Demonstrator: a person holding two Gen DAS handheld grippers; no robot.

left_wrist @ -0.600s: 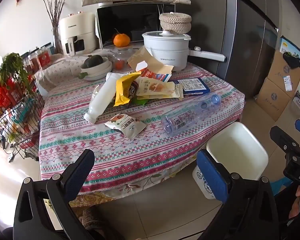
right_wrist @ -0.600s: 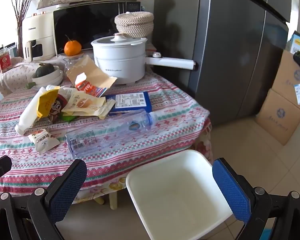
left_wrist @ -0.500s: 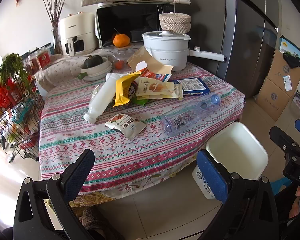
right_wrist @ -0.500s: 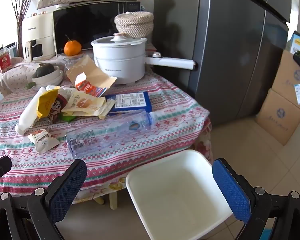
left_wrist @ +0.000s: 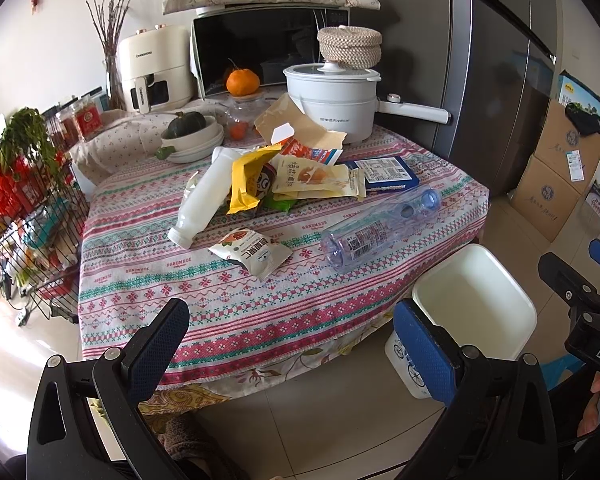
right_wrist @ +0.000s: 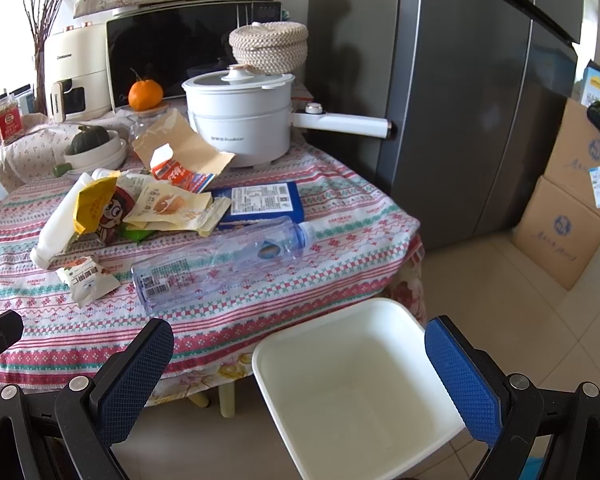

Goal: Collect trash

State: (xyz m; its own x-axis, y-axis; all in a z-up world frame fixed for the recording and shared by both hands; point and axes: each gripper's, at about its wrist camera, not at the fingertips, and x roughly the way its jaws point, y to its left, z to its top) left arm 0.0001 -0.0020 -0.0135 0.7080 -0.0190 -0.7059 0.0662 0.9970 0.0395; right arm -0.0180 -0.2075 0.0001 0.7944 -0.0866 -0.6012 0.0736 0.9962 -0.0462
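Left gripper: your fingers are spread wide, holding nothing and touching nothing, low in front of the worktop's near edge.
Right gripper: your fingers are spread wide too, empty, poised above the bin.
Finger pads: blue rubber with a fine knurled grid, on black arms.
Bin: white plastic, square with rounded corners, open top, on the tiled floor just beside the worktop's right corner.
Worktop: draped in a woven cloth of red, green and white bands.
Bottle: clear crinkled plastic with a barcode label, lying on its side near the right edge.
White bottle: opaque and smooth, lying tilted, its upper end under the wrappers.
Packet: small glossy foil pouch, flat, in front of the white bottle.
Wrappers: yellow and cream crumpled film, heaped mid-worktop, with torn brown paper behind.
Box: flat blue carton, just right of the heap.
Pot: white, smooth, lidded, long handle, at the back.
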